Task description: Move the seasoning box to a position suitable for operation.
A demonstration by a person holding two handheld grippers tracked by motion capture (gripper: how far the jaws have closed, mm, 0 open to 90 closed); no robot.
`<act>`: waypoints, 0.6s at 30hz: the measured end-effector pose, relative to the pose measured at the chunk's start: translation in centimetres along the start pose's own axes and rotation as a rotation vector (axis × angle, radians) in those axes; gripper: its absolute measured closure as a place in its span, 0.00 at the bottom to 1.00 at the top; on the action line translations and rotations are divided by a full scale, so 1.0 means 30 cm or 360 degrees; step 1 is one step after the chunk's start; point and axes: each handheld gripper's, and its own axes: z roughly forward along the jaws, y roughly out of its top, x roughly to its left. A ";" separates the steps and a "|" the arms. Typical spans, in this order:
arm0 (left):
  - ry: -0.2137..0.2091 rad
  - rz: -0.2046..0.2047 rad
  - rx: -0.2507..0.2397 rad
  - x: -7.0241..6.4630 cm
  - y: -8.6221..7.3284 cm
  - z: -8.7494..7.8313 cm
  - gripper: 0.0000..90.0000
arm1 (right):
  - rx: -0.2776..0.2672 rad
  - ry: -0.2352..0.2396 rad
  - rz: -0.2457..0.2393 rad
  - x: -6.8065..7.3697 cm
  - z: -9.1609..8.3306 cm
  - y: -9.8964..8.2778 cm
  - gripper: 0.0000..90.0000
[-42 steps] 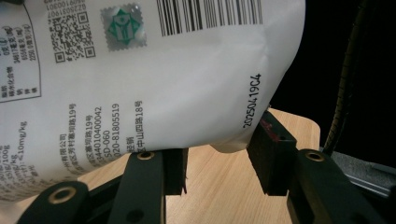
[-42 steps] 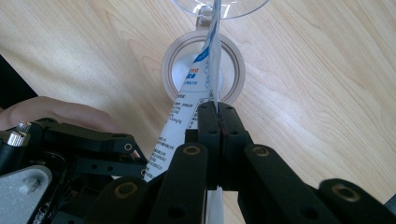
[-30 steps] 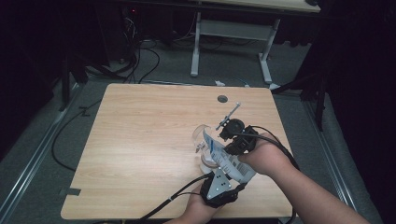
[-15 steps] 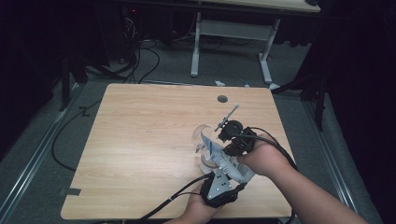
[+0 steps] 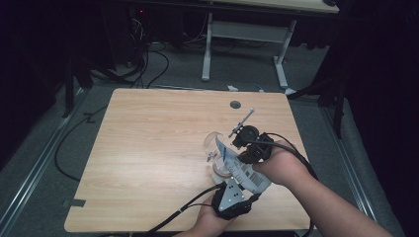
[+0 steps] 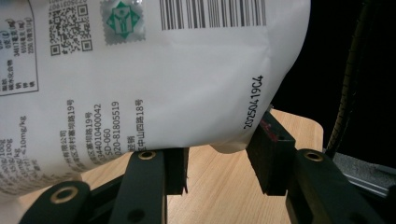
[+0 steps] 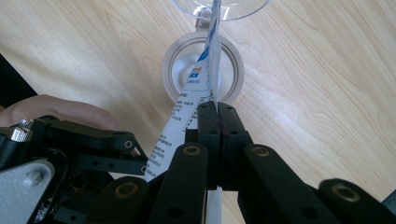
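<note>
Near the table's (image 5: 148, 148) front-right corner, the right gripper (image 7: 217, 109) pinches the white bag's (image 5: 240, 170) edge shut, its long axis slanting toward the clear container (image 5: 213, 144), while the left gripper (image 6: 217, 170), half-open, brackets the bag's bottom.

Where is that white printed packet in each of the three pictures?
High view: the white packet sits low and right of centre, between the two hands, over a clear jar.
Left gripper view: it covers the upper left, with the jaws at its lower edge.
Right gripper view: edge-on at centre, pinched by the shut jaws.
Shared landmark: the wooden table.
</note>
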 end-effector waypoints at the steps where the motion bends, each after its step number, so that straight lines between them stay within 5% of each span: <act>1: -0.0001 -0.0001 0.0002 -0.001 0.000 0.001 0.68 | 0.0002 -0.0001 0.0003 0.000 0.000 -0.002 1.00; 18: -0.0002 -0.0015 0.0003 0.004 0.002 -0.002 0.68 | -0.0002 0.0002 0.0000 0.003 0.013 0.008 1.00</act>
